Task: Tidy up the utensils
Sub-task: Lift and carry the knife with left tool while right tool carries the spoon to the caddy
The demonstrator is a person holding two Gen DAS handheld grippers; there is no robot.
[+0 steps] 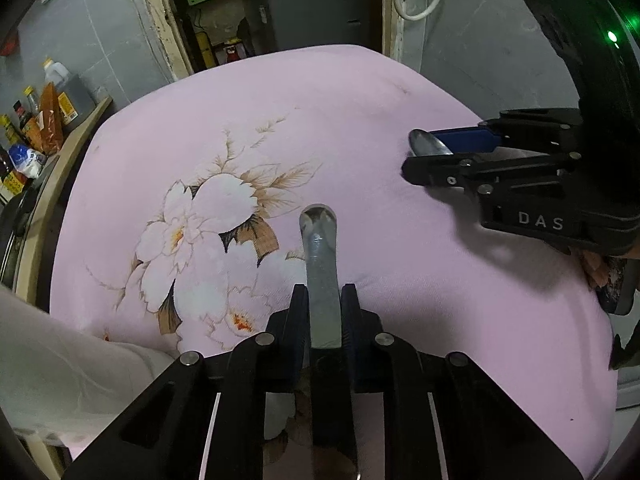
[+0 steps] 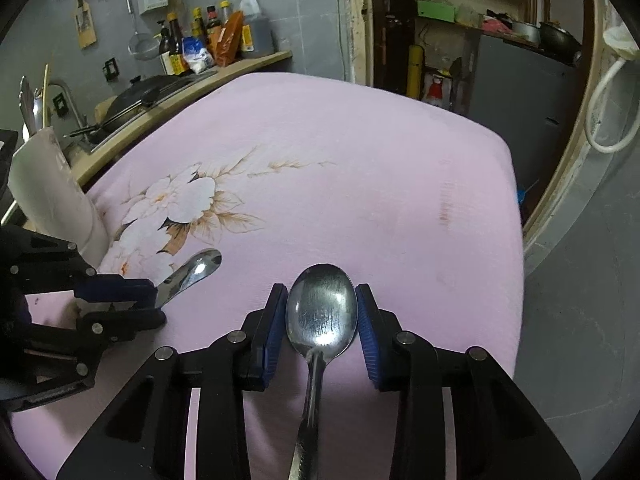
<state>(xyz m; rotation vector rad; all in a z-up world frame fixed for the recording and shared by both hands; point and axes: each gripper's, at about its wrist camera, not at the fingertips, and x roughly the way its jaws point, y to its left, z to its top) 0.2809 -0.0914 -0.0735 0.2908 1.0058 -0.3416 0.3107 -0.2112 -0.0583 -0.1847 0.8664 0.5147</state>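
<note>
1. Left wrist view: the left gripper [image 1: 324,300] points down over a table draped in a pink cloth [image 1: 400,280] printed with pale flowers [image 1: 200,232]. Its jaws pinch the flat handle of a metal utensil [image 1: 320,264], which juts forward over the middle of the cloth, toward its near edge; the rounded end is clear of the fingers.
2. Same view: the right gripper [image 1: 416,156] reaches in by the right edge of the cloth. The bowl of a spoon [image 1: 428,145] sits between its blue-padded fingers [image 1: 468,139].
3. Same view: sauce bottles [image 1: 36,120] stand on a counter beyond the left edge.
4. Right wrist view: the right gripper [image 2: 322,312] holds the spoon [image 2: 322,312] with its bowl facing up between the blue pads [image 2: 274,336]; the jaws squeeze the sides of the bowl, and the handle runs back toward the camera. It is over the near edge of the pink cloth [image 2: 360,184].
5. Same view: the left gripper [image 2: 154,300] is near the left edge, jaws clamped on the second spoon [image 2: 192,270], whose bowl tilts up and away.
6. Same view: a white holder [image 2: 52,192] with utensils standing in it is at the left edge, behind the left gripper
</note>
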